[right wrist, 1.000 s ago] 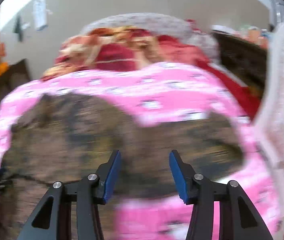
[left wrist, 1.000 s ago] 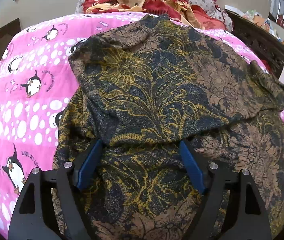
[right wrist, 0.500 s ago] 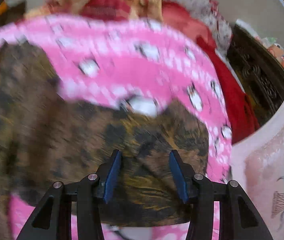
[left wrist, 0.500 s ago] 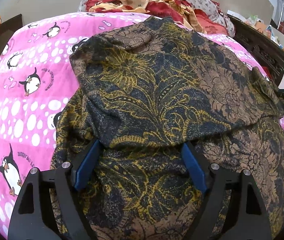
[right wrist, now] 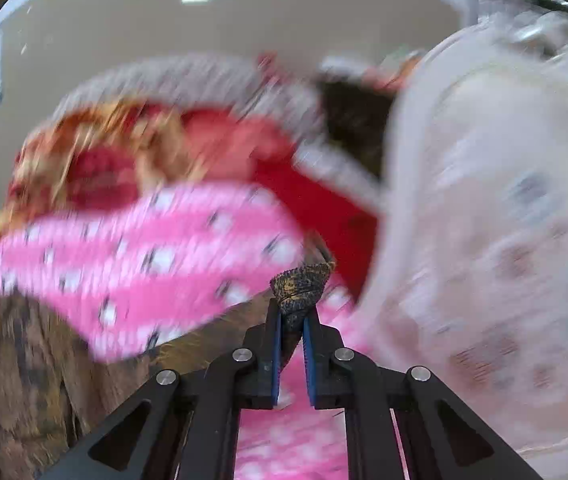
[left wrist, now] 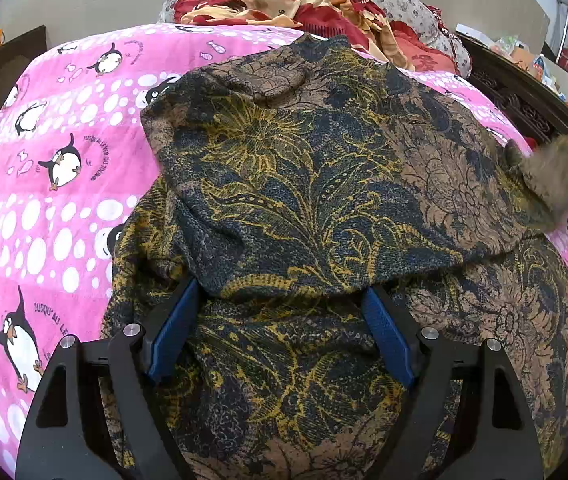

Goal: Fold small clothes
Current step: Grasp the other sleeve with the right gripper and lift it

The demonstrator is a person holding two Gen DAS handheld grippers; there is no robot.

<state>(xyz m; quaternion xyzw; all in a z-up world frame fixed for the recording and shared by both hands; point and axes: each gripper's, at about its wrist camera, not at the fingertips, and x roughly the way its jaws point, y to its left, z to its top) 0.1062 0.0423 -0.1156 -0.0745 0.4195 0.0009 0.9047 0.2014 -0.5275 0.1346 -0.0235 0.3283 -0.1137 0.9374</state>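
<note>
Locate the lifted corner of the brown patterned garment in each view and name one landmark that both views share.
Left wrist: the garment corner is raised at the right edge, blurred.
Right wrist: the same corner sits low at centre, pinched in the right claw.
Shared landmark: the pink penguin blanket.

Left wrist cam sits low and close over the batik garment (left wrist: 304, 200), looking down and across it toward the red bedding pile (left wrist: 284, 0) at the far end. Right wrist cam is off to the garment's right edge, higher, blurry, facing that same pile (right wrist: 123, 160); both catch the pink penguin blanket (left wrist: 43, 160).
</note>
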